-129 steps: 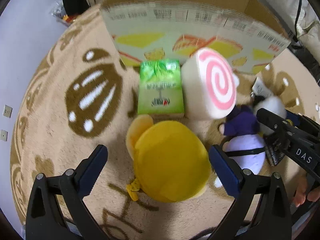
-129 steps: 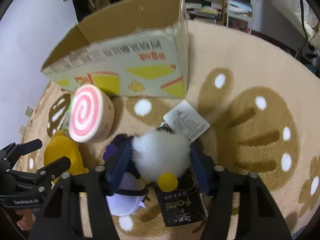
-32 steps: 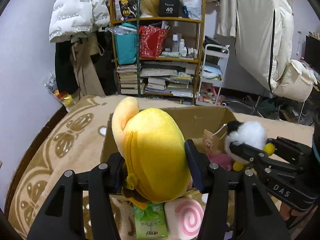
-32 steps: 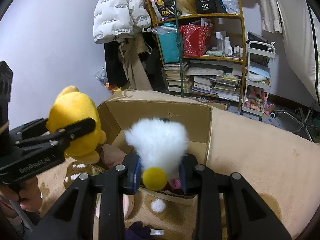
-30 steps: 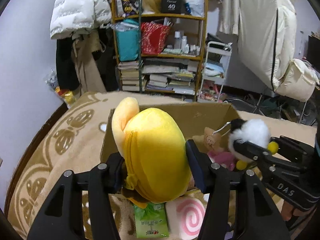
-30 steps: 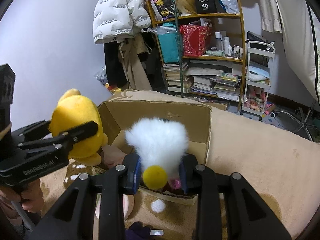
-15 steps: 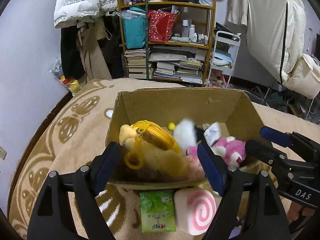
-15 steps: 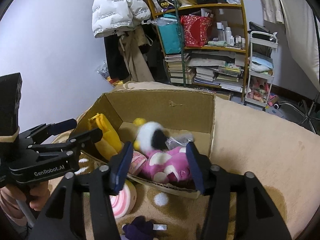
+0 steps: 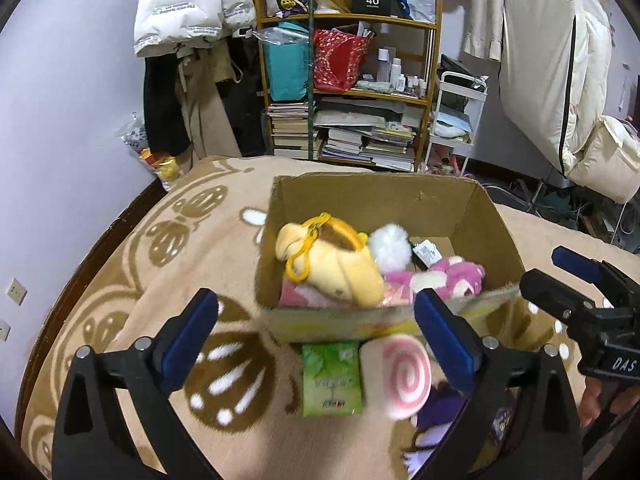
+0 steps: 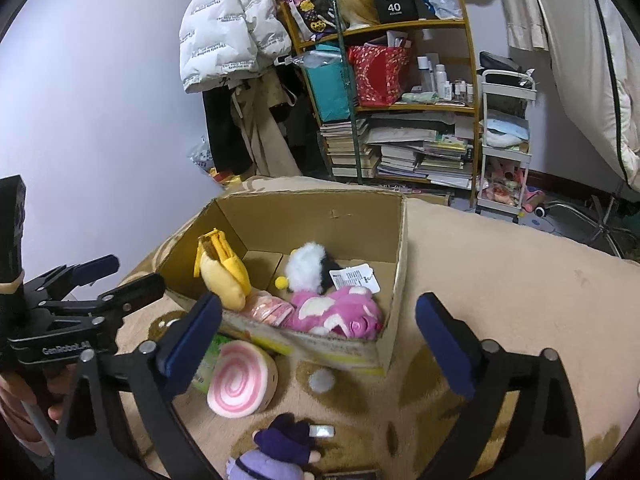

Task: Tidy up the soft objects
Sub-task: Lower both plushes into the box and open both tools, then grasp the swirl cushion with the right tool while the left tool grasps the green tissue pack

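Observation:
An open cardboard box (image 9: 440, 204) (image 10: 312, 212) stands on the rug. Inside lie a yellow plush (image 9: 340, 268) (image 10: 224, 276), a white fluffy plush (image 9: 390, 246) (image 10: 308, 266) and a pink plush (image 9: 452, 276) (image 10: 340, 312). In front of the box lie a pink-swirl roll cushion (image 9: 404, 376) (image 10: 240, 380), a green tissue pack (image 9: 330, 380) and a purple plush (image 10: 276, 452). My left gripper (image 9: 320, 340) (image 10: 104, 280) is open and empty above the box's near wall. My right gripper (image 10: 320, 340) (image 9: 560, 276) is open and empty above the box's near right side.
A brown patterned rug (image 9: 140, 280) covers the floor. A cluttered shelf with books and bags (image 9: 352, 92) stands behind the box, with hanging coats (image 9: 192, 28) at left and a small white cart (image 10: 506, 140) at right. A black packet lies by the purple plush.
Both grippers have opened wider and pulled back from the box. The yellow plush and the white plush, held over the box a second ago, now lie inside it.

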Demonstrator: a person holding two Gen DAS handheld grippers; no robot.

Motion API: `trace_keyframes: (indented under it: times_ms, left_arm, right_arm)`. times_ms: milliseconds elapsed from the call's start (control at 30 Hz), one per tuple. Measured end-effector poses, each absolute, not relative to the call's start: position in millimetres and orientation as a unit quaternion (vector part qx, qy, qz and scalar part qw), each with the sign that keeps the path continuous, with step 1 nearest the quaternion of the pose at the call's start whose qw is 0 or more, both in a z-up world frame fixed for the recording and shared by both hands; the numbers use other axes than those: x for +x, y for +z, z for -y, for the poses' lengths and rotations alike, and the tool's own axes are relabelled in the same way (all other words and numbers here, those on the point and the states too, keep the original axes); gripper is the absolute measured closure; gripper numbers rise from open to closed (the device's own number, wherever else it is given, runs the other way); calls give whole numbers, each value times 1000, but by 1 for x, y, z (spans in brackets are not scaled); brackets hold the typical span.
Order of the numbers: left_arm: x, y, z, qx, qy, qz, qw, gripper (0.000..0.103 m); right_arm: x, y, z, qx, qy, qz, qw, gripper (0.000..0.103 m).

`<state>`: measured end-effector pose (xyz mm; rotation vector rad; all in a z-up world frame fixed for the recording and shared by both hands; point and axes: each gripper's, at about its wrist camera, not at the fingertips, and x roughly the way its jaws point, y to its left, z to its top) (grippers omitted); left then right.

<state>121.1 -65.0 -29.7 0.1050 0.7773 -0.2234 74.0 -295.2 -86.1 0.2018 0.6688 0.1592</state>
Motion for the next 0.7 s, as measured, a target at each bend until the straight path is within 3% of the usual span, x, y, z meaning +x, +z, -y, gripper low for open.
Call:
trace_keyframes:
  times_ms: [700]
  left_arm:
    - [87,-52,45,71,-94,-451,885,3]
  right_arm:
    - [40,-100,271,113,80,-368,920,0]
